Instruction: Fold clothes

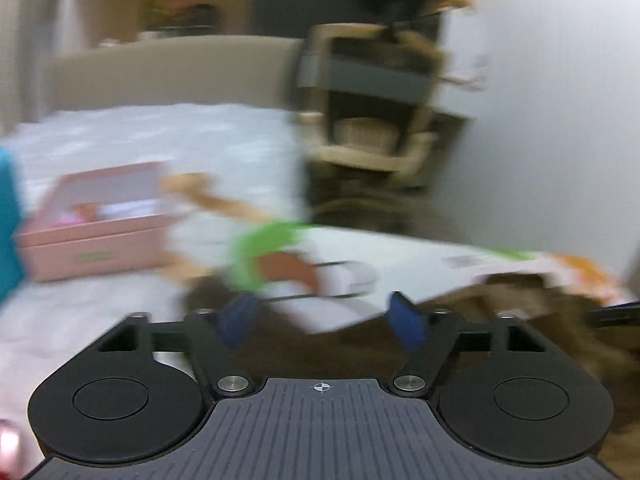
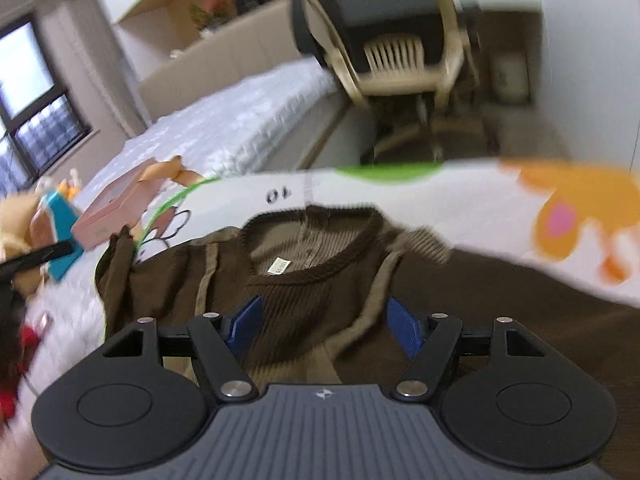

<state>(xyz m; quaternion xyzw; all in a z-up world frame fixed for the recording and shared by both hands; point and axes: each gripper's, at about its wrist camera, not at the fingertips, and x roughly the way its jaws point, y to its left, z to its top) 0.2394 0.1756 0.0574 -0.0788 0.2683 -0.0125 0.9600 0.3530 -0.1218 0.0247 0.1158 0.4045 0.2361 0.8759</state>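
Where two hand-held grippers gape: one brown sweater (image 2: 304, 280) (one neck label (image 2: 281, 267)).

A dark brown ribbed sweater (image 2: 304, 296) with tan stripes is lying on a white mat (image 2: 460, 204) showing green and orange cartoon shapes. Nearby, a pink box (image 2: 116, 212) is sitting on the white quilted bed (image 2: 248, 120).

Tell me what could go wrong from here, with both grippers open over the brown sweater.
The brown sweater lies rumpled, one sleeve bunched at its edge, so a fold now may trap creases. The right gripper hovers above layered knit and might pinch several layers. The left gripper view is motion-blurred, and the pink box sits nearby, so a fast sweep could knock it.
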